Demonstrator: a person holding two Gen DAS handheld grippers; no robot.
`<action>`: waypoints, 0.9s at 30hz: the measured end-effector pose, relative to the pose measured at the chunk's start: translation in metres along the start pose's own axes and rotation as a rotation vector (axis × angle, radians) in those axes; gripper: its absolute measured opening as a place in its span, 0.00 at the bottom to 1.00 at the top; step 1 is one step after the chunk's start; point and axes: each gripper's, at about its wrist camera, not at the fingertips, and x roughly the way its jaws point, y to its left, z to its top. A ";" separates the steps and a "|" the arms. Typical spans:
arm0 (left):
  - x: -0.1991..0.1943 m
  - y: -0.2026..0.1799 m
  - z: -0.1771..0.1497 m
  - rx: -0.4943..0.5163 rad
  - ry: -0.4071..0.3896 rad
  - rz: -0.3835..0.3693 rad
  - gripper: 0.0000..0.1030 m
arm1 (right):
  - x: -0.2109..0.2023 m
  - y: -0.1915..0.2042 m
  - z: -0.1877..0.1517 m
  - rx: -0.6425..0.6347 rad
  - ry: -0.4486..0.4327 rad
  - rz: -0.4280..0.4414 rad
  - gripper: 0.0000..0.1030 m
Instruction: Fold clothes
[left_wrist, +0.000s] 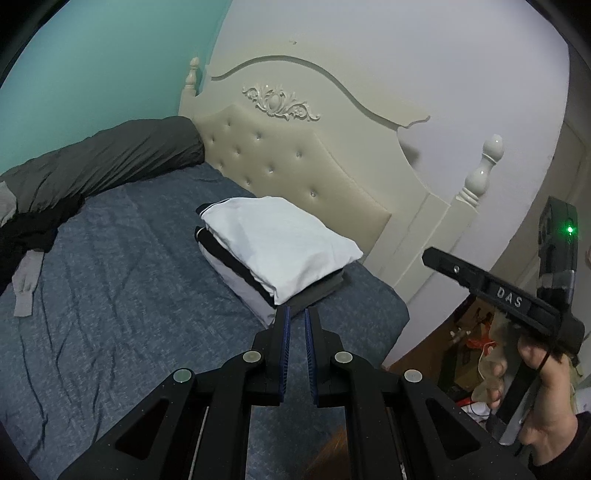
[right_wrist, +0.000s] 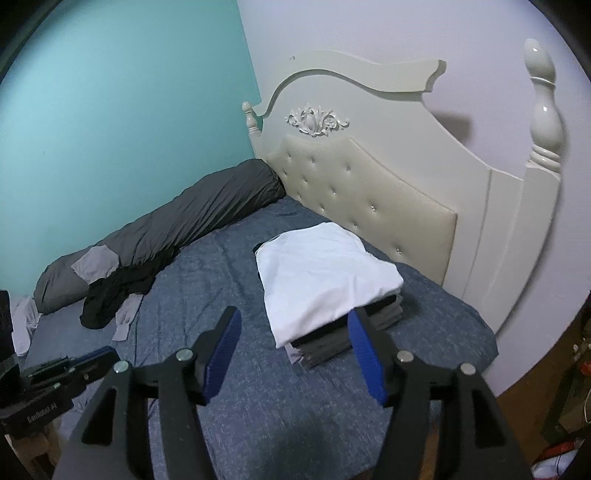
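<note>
A stack of folded clothes (left_wrist: 280, 240) with a white garment on top (right_wrist: 321, 273) lies on the blue bed (left_wrist: 129, 277) close to the headboard. My left gripper (left_wrist: 297, 310) hovers just short of the stack, its blue pads nearly together with nothing between them. My right gripper (right_wrist: 294, 317) stands open over the stack's near edge, empty. In the left wrist view the right gripper's body (left_wrist: 498, 291) shows at the right, held by a hand (left_wrist: 546, 398). A crumpled black garment (right_wrist: 110, 295) and light grey pieces (right_wrist: 125, 321) lie unfolded at the far left.
A rolled grey duvet (right_wrist: 192, 218) runs along the teal wall. The cream tufted headboard (right_wrist: 369, 192) with a post (right_wrist: 543, 110) stands behind the stack. Clutter sits on the floor (left_wrist: 472, 332) beside the bed. The left gripper's body (right_wrist: 66, 369) shows low left.
</note>
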 end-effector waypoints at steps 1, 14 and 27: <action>-0.003 -0.001 -0.001 0.002 -0.004 -0.001 0.08 | -0.004 0.000 -0.004 0.006 0.004 0.004 0.60; -0.039 -0.008 -0.026 0.024 -0.024 -0.009 0.09 | -0.059 0.012 -0.041 -0.020 -0.039 -0.033 0.71; -0.073 -0.014 -0.049 0.058 -0.040 0.002 0.23 | -0.089 0.031 -0.075 -0.036 -0.027 -0.008 0.80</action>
